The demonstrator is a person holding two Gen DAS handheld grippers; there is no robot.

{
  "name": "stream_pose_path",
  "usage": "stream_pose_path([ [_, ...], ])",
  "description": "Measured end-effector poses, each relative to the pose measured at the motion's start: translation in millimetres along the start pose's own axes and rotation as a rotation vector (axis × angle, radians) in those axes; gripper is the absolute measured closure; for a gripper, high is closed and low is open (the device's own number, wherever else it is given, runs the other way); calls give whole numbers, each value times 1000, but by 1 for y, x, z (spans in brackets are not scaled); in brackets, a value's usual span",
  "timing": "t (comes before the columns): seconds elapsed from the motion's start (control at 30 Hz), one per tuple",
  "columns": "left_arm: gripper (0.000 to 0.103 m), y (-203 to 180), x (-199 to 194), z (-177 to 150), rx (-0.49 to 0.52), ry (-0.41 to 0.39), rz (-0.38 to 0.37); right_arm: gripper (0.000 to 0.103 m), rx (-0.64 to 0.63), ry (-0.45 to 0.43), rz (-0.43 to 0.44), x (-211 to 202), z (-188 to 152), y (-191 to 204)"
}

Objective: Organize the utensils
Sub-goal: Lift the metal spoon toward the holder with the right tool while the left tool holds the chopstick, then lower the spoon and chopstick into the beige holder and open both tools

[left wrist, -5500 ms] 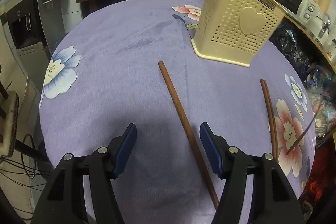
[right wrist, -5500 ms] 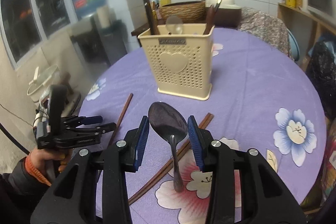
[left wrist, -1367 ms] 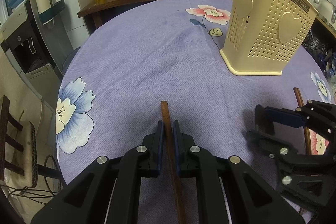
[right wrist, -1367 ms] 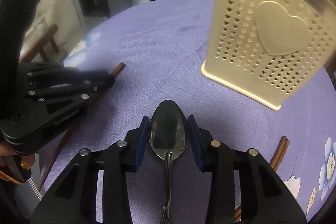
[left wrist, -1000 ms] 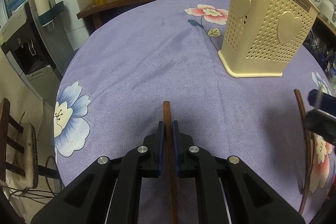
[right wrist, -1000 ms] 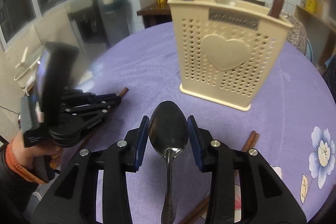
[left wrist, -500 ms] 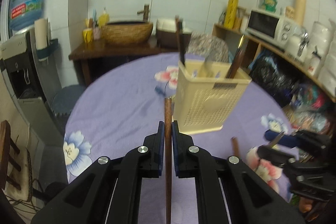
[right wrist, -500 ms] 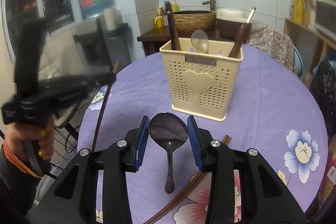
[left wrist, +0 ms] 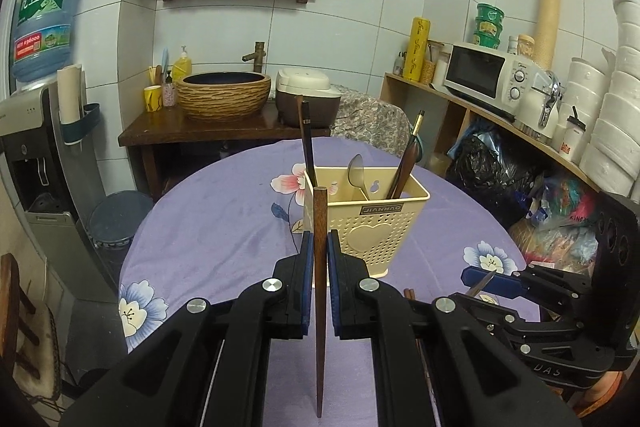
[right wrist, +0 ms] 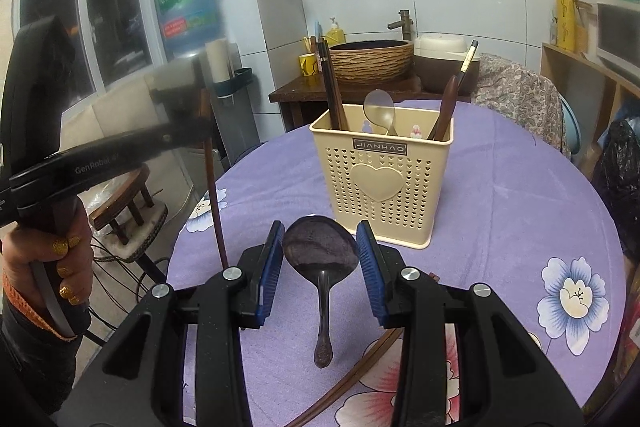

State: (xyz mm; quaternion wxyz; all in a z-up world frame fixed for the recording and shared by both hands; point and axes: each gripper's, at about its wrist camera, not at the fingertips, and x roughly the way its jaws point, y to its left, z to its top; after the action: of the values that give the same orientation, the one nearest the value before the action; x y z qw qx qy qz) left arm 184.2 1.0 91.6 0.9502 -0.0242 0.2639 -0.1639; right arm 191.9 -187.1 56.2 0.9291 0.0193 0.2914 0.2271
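My left gripper [left wrist: 319, 245] is shut on a brown chopstick [left wrist: 320, 303], held upright above the table and in line with the cream utensil caddy [left wrist: 370, 227]. My right gripper [right wrist: 320, 253] is shut on a dark metal spoon [right wrist: 320, 255], bowl forward, a short way in front of the caddy [right wrist: 384, 183]. The caddy holds dark chopsticks [right wrist: 332, 95], a pale spoon [right wrist: 380, 111] and a brown-handled utensil [right wrist: 446, 111]. In the right wrist view the left gripper [right wrist: 180, 111] and its chopstick [right wrist: 214, 187] hang at the left. The right gripper [left wrist: 480, 277] sits low right in the left wrist view.
A round table [left wrist: 224, 223] with a purple flowered cloth carries the caddy. More chopsticks [right wrist: 348, 375] lie on the cloth under my right gripper. A stool [right wrist: 128, 215] stands off the table's left edge. A wooden sink counter [left wrist: 208, 125] and microwave shelf [left wrist: 476, 75] line the walls.
My left gripper has lifted the chopstick off the cloth and tipped it upright, now higher and farther back. The right gripper has drawn back from the caddy with the spoon.
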Motion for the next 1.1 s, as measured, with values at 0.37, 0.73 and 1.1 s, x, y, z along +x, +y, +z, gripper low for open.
stream_pose_path([
  [0.37, 95, -4, -13, 32, 11, -46, -49, 65, 21, -52, 4, -4, 17, -14],
  [0.73, 95, -24, -33, 143, 10, -301, -57, 65, -20, -295, -118, -30, 140, -29],
  [1.1, 95, -32, 31, 140, 31, -304, 25, 65, -13, -287, -249, 27, 137, -56],
])
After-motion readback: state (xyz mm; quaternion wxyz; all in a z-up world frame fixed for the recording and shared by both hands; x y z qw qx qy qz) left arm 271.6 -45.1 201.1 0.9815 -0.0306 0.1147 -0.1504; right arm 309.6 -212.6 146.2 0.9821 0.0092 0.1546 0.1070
